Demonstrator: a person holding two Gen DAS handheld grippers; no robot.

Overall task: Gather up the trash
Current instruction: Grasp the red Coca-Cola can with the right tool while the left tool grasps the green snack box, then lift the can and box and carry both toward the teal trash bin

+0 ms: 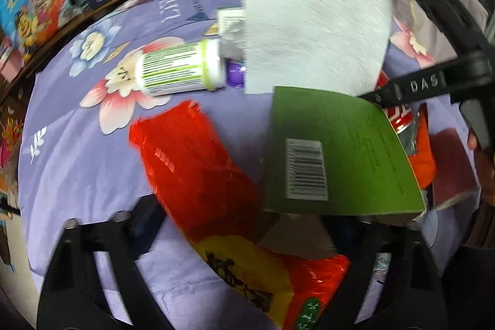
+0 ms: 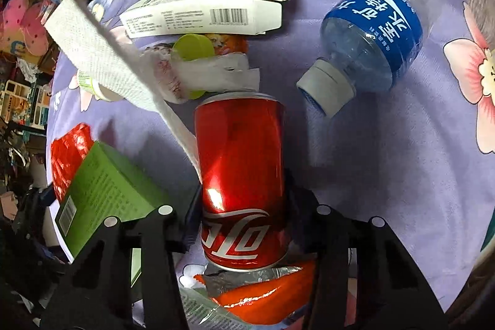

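Our right gripper [image 2: 243, 225] grasps a red cola can [image 2: 241, 175], its pads pressed on both sides, low over the purple flowered cloth [image 2: 402, 160]. Our left gripper [image 1: 247, 225] has its fingers apart around a red wrapper [image 1: 198, 163] and a green box [image 1: 340, 150]; we cannot tell whether they pinch either. A blue-labelled bottle [image 2: 371, 33] lies near the cloth's far edge.
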